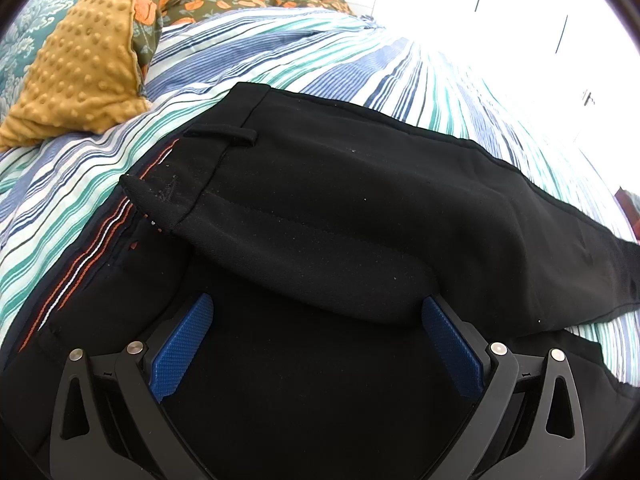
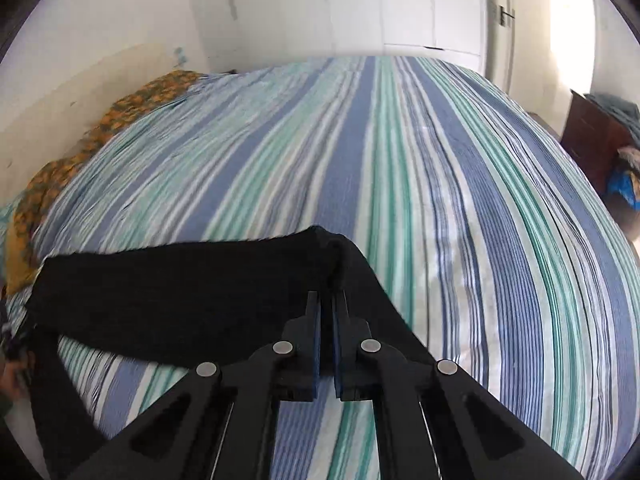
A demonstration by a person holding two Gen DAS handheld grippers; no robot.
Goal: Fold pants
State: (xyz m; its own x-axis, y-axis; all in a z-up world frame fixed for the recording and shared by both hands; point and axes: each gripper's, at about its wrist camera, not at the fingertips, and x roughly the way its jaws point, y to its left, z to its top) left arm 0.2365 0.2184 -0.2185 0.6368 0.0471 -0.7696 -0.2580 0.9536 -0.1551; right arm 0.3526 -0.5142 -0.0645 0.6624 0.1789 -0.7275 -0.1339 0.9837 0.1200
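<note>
Pants [image 1: 340, 208] lie folded on the striped bed [image 2: 400, 160], whose far side is bare, left hand-held gripper [image 1: 316, 320] spread at their near fold, right hand-held gripper [image 2: 327, 300] pinching a leg end.

Daylight floods the room from the far side, so strongly that in the left wrist view the wall [image 1: 500, 8] burns out to pure white and the striped bedspread [image 1: 280, 40] washes pale toward it. The black pants [image 1: 360, 200] swallow light, their folds barely readable. The right wrist view is softer and dimmer, smeared with motion blur across the stripes and the pants' edge. Both pictures bulge fisheye-fashion, with dark corners around the rim.
</note>
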